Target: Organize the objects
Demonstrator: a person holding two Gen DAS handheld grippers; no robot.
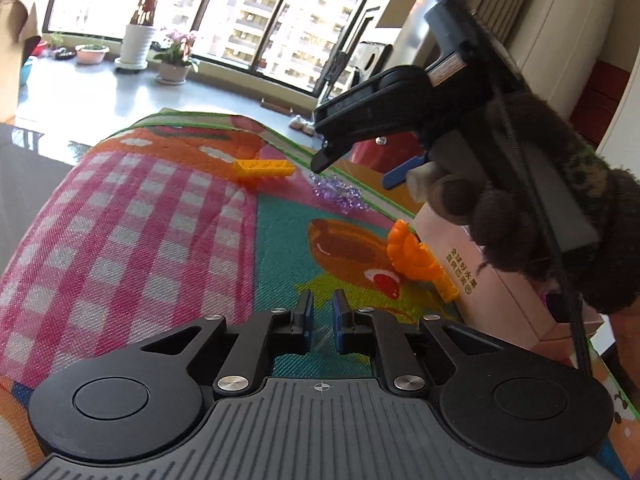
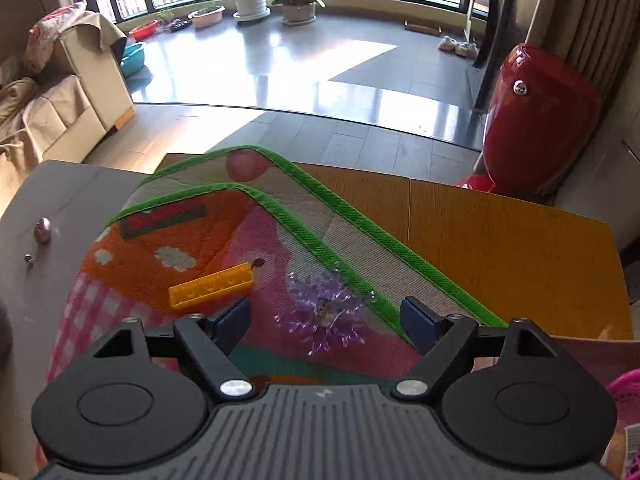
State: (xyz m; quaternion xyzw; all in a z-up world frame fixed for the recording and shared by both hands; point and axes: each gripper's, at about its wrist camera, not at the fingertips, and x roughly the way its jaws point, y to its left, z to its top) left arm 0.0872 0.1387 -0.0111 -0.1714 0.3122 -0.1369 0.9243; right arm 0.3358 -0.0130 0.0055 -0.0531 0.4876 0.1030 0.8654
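On the colourful mat (image 2: 192,236), a spiky purple clip (image 2: 326,312) lies straight ahead of the right gripper (image 2: 326,316), centred between its spread jaws, no clear long axis. Yellow brick (image 2: 211,285) sits just left. Left gripper (image 1: 322,314), farther off, is pressed together, empty.

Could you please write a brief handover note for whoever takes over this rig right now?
Left tongs: shut, holding nothing, above the mat.
Right tongs: open, over the purple bead cluster, not gripping it.
On the mat: yellow brick, bead cluster, orange gear toy beside the pink box.
Done: cannot tell what is already in the box.
Left: these three pieces are not yet put away.
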